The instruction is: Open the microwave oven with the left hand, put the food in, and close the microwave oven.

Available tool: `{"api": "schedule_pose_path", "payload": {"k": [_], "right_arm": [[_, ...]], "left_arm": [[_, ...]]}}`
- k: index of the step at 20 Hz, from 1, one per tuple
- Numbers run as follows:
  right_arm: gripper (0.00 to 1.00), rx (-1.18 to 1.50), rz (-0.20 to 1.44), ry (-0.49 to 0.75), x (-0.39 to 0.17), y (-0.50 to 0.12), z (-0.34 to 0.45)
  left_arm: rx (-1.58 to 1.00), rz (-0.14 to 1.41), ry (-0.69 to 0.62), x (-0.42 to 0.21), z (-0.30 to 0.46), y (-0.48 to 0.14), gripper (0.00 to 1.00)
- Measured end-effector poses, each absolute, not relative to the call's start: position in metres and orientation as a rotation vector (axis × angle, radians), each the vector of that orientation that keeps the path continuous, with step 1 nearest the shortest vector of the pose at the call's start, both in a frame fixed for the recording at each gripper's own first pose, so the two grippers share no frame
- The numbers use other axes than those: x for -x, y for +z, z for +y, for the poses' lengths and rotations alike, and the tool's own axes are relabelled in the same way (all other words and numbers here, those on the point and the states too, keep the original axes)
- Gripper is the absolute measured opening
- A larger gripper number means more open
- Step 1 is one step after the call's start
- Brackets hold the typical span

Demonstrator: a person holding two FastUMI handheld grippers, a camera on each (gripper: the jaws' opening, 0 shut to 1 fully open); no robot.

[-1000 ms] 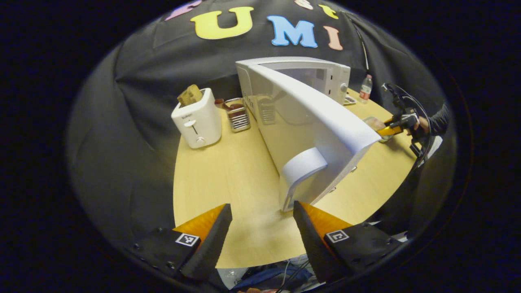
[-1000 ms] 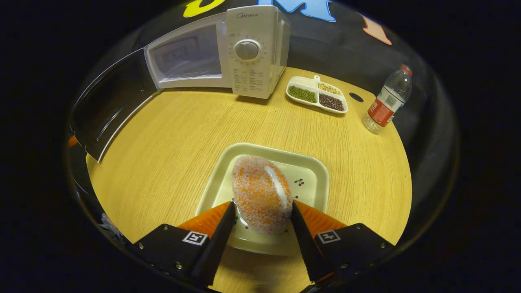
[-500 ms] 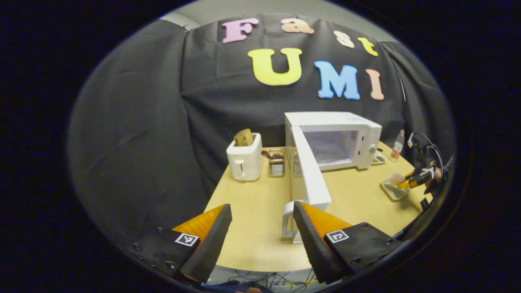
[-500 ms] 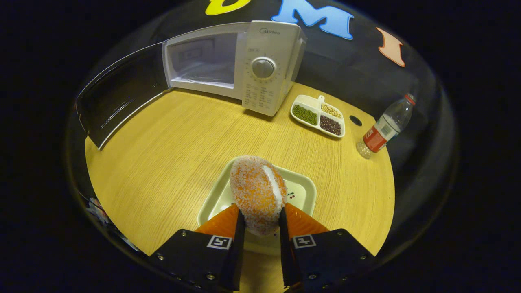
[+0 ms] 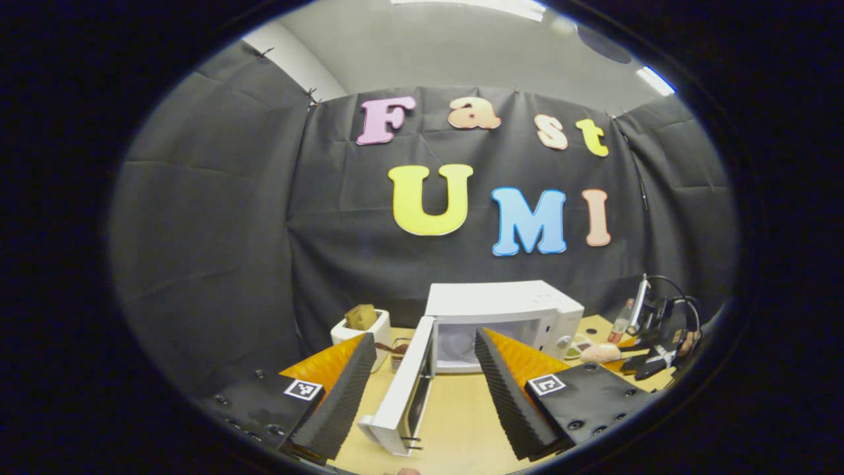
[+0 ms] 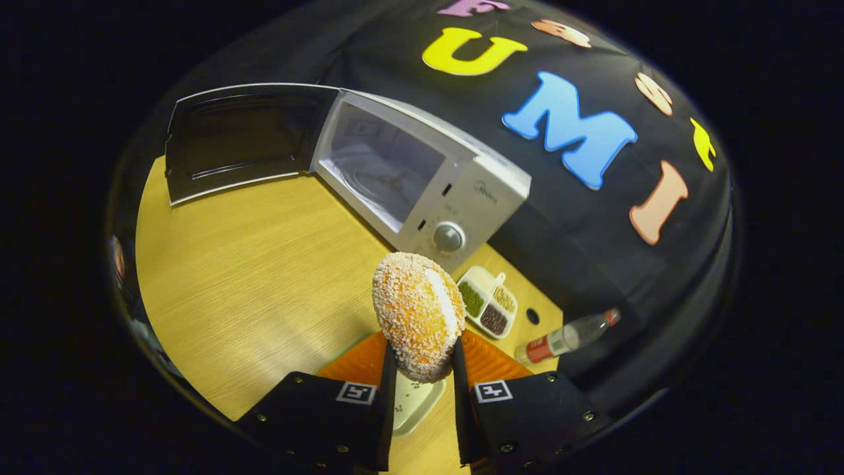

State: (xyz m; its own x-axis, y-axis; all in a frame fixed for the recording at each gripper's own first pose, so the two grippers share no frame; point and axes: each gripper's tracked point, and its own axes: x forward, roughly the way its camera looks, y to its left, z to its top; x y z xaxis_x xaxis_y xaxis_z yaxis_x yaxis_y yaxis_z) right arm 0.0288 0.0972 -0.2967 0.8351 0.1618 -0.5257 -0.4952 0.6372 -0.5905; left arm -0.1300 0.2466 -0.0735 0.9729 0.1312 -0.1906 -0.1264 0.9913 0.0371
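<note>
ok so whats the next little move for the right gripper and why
Probably carry the food toward the open microwave cavity. The right gripper has its jaws shut on it, lifted off the tray, and the door stands swung wide, so the way in looks free.

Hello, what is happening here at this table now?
A person works with two handheld claws. The right claw is shut on a crumb-coated bun, held above the small tray on the table. The microwave door stands wide open. The left claw is open, holds nothing, and is apart from the door.
</note>
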Motion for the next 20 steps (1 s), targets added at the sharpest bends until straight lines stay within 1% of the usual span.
{"api": "schedule_pose_path", "payload": {"k": [3,4,7,9,13,18,20], "right_arm": [[0.40,0.937,0.289,0.446,-0.038,-0.275,0.130],[0.40,0.981,0.231,0.465,-0.039,-0.268,0.144],[0.40,1.110,0.079,0.495,-0.060,-0.262,0.182],[0.40,1.157,0.025,0.500,-0.074,-0.266,0.207],[0.40,1.207,-0.033,0.470,-0.119,-0.277,0.242],[0.40,1.230,-0.012,0.474,-0.161,-0.303,0.263],[0.40,1.238,0.003,0.463,-0.185,-0.319,0.270]], "left_arm": [[0.034,0.127,0.144,0.127,0.231,-0.044,1.00],[0.031,0.101,0.152,0.128,0.228,-0.032,0.96],[-0.014,0.049,0.206,0.136,0.232,-0.005,0.95],[-0.036,0.035,0.221,0.144,0.230,0.008,0.94],[-0.073,0.065,0.266,0.163,0.232,0.007,0.94],[-0.082,0.089,0.335,0.193,0.235,0.009,0.94],[-0.088,0.108,0.385,0.207,0.246,0.008,0.94]]}}
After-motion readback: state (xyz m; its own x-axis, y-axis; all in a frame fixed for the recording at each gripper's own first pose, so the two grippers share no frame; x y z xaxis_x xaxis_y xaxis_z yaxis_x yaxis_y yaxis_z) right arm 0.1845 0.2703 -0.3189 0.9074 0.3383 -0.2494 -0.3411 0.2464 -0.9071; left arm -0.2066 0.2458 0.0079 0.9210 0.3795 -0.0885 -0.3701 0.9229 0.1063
